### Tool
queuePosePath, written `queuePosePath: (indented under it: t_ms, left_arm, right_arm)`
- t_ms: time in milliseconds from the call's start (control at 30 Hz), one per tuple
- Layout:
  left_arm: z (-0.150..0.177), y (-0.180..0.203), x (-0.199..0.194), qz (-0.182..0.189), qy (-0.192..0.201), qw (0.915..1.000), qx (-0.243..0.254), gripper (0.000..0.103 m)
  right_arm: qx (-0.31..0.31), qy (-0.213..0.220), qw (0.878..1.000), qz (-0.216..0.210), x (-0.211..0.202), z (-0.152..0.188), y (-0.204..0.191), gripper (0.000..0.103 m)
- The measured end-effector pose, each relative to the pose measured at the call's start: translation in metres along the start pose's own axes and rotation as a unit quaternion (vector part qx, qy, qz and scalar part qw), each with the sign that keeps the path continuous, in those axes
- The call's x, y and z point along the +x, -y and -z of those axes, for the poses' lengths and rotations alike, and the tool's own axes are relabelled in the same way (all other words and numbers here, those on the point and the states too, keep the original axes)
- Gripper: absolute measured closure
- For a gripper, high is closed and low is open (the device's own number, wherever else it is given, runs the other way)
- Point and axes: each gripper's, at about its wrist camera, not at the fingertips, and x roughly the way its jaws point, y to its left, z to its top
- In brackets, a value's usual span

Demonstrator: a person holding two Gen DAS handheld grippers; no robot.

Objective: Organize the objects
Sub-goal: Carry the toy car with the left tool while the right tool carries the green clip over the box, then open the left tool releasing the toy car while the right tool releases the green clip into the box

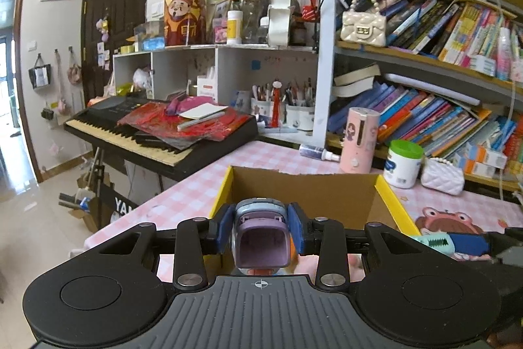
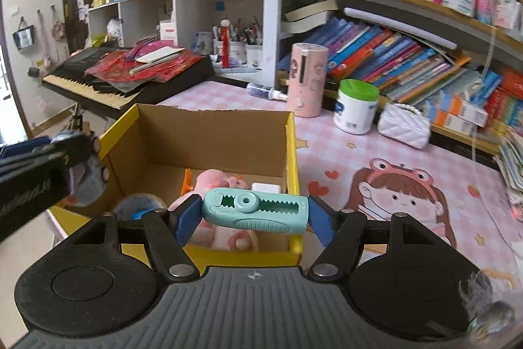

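Here the right hand-held gripper (image 2: 254, 211) clamps a teal eraser (image 2: 256, 210) endwise, the left hand-held gripper (image 1: 260, 229) a purple toy (image 1: 260, 237). Released early, either could miss the cardboard box (image 2: 291, 149) just ahead.

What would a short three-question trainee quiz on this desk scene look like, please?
1. True or false: the cardboard box is empty.
2. What does the right gripper hold: A a book, B a teal eraser case, C a tape roll?
3. Which gripper holds the grey and purple toy?

Key: 1 false, a pink plush and tape roll lie inside. 2 B. 3 The left gripper.
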Motion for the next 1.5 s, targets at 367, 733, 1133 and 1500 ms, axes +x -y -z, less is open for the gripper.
queuePosePath:
  t_ms: [367,733,1133,1500]
  left_arm:
    - [0.007,0.007,0.053,-0.027,-0.065,0.9975,0.01,0.068]
    - [0.02,0.003,0.072,-0.033,-0.11,0.9933,0.0,0.068]
    - [0.021,-0.002,0.075,-0.044,-0.109,0.9931,-0.006,0.066]
    - [0.003,-0.009,0.053,-0.073,-0.043,0.996,-0.027,0.052]
  right_arm:
    - [-0.029,-0.008,0.999,-0.024,0.045,-0.017,0.005,0.036]
    - [-0.041,-0.021,0.998,-0.044,0.068,-0.02,0.001,0.036]
    - [-0.048,-0.034,0.997,-0.056,0.077,-0.019,-0.004,0.036]
    - [-0.049,-0.043,0.996,-0.062,0.084,-0.019,-0.009,0.036]
